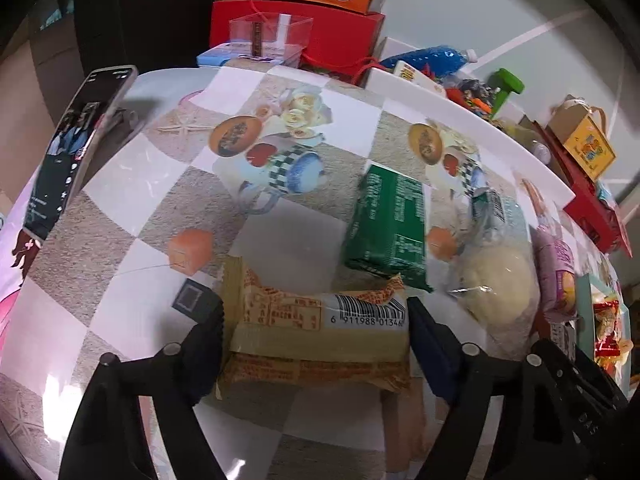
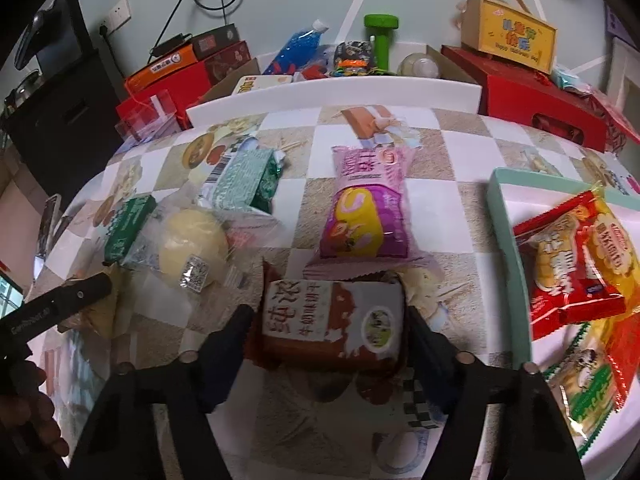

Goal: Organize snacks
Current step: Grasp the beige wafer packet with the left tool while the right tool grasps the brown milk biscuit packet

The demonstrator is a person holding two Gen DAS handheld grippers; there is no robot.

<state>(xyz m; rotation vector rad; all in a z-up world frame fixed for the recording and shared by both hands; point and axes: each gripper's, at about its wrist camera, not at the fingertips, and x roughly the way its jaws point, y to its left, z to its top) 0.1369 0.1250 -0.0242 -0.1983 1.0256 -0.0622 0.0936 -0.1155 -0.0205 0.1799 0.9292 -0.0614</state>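
- Left wrist view, nearest: the left gripper (image 1: pixel 314 326) has its fingers (image 1: pixel 208 330) about half open and pressed on both short ends of a yellow biscuit pack (image 1: pixel 316 334) that lies barcode-up on the surface (image 1: pixel 120 208). The hold is on soft wrapper ends; I judge it could crumple the pack or let it slip out on lifting.
- Right wrist view, nearest: the right gripper (image 2: pixel 328 322) is also about half open, and its fingers (image 2: pixel 226 336) clamp a brown-and-white biscuit pack (image 2: pixel 334 318) from each side. The pack's far edge touches the purple cake bag (image 2: pixel 366 208), so a careless lift could drag that bag along.
- Just beside, to the left in the right wrist view, the left gripper's black arm crosses near a clear bag with a pale round bun (image 2: pixel 192 246); the two hands work close together and could knock each other.
- Further right, the mint tray (image 2: pixel 506 216) already holds red and yellow packs (image 2: pixel 572 264), one hanging over its near rim. Dropping more in could push them out.
- Further off, the green pack (image 1: pixel 388 224) and the pale green pack (image 2: pixel 244 178) lie loose.
- At the left edge of the left wrist view, a phone (image 1: pixel 76 148) lies at the surface's rim; a wide swing could knock it off.
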